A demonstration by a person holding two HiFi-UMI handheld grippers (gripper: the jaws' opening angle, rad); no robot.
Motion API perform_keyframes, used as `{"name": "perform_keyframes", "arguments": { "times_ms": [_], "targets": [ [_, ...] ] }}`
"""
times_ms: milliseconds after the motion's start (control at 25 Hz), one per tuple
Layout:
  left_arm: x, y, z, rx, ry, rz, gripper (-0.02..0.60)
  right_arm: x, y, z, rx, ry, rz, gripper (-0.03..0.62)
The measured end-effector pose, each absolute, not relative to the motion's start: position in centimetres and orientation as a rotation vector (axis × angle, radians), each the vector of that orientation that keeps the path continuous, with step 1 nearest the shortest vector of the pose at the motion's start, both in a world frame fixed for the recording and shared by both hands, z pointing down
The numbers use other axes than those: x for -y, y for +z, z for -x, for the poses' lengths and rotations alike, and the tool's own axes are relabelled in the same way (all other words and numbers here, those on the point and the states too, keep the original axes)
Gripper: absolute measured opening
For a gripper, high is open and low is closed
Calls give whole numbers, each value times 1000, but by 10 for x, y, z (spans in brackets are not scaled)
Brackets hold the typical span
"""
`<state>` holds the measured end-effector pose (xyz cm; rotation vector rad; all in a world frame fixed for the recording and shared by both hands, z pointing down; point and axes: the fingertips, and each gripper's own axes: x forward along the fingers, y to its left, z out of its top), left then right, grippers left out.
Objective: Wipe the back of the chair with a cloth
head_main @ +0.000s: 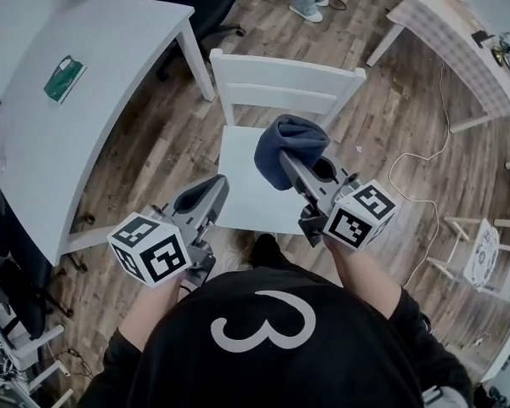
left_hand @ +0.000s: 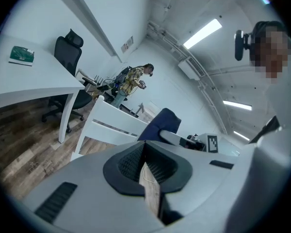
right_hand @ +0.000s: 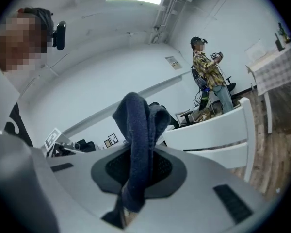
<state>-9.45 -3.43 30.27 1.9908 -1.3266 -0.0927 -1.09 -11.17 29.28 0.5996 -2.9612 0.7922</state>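
dark blue cloth (head_main: 291, 150): bunched, pinched between the closed jaws of the right claw (head_main: 289, 161). held over the back right corner of the seat of the white chair (head_main: 286, 82), just in front of the chair's back; contact with the back cannot be told.
left claw (head_main: 214, 190): jaws together, nothing between them, at the seat's left edge.
white bench (head_main: 110, 66): left of the chair, carrying a green book (head_main: 64, 78).

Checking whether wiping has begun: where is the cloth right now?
In the head view the dark blue cloth is clamped in the right gripper, over the white chair's seat and short of its backrest.
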Motion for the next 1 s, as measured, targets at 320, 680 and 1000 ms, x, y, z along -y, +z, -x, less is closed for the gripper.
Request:
{"name": "perform_keyframes", "arguments": {
  "times_ms": [320, 680, 1000],
  "targets": [
    [82, 310, 112, 1405, -106, -1952, 14, 177, 306, 44, 2930, 564, -631, 51],
    [101, 339, 149, 1381, -119, -1878, 14, 215, 341, 94, 2857, 497, -712, 51],
    [108, 378, 179, 1326, -100, -1816, 14, 236, 368, 134, 2829, 458, -811, 51]
  ]
}}
